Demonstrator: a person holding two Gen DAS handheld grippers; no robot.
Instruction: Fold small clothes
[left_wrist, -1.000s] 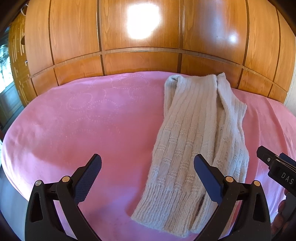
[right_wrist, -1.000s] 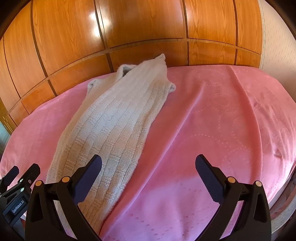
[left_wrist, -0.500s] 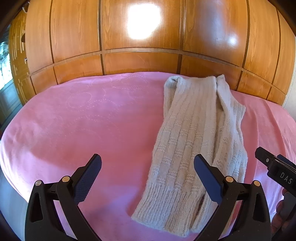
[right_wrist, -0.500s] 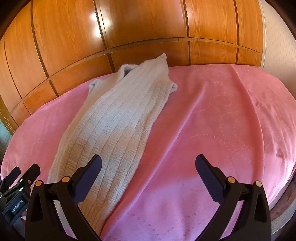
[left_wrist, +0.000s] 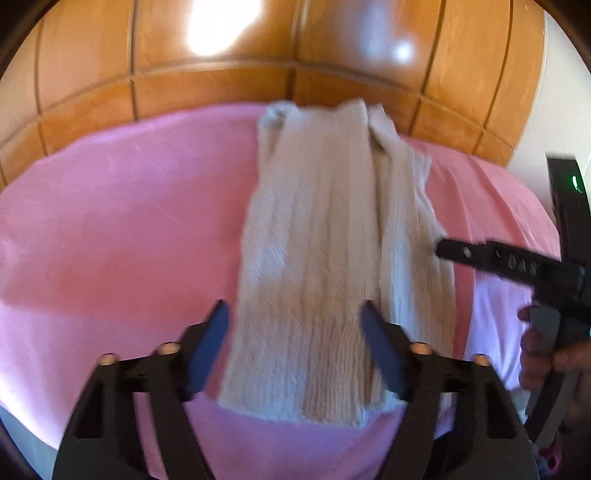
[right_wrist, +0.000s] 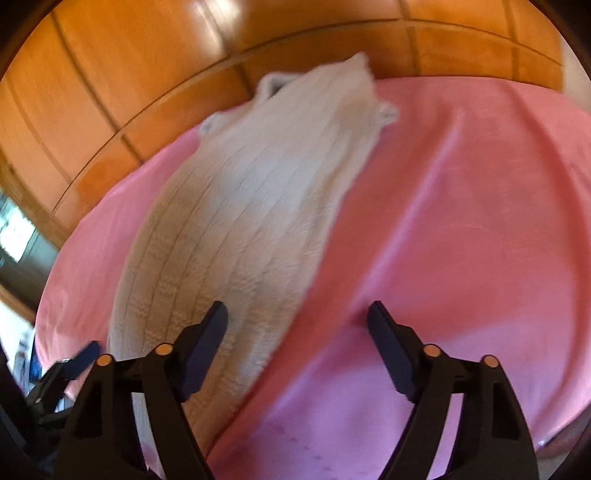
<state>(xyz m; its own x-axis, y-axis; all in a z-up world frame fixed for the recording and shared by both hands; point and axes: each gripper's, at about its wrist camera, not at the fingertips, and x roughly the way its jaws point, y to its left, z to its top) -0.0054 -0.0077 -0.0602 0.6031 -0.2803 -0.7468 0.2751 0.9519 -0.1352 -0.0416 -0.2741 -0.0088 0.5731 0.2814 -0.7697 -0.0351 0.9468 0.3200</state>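
Observation:
A cream ribbed knit sweater (left_wrist: 325, 240) lies folded lengthwise on the pink bedspread (left_wrist: 122, 229), neck toward the wooden wall. My left gripper (left_wrist: 295, 328) hovers low over the near hem. Its jaws are closing, with the hem between them and the pads clear of the knit. My right gripper (right_wrist: 297, 325) hangs over the sweater's (right_wrist: 243, 221) right edge. Its jaws are also closing, with the left finger over the knit and the right one over bare bedspread (right_wrist: 461, 221). One of its fingers (left_wrist: 480, 258) reaches in from the right in the left wrist view.
A wall of glossy wooden panels (left_wrist: 332, 55) stands close behind the bed. The bed's front edge runs just below both grippers. A person's hand (left_wrist: 535, 347) holds the right gripper's handle. The left gripper's tip (right_wrist: 79, 360) shows at the lower left of the right wrist view.
Both grippers have tipped down and dropped closer to the sweater's near end. Both pairs of jaws stand narrower than before. The sweater has not moved.

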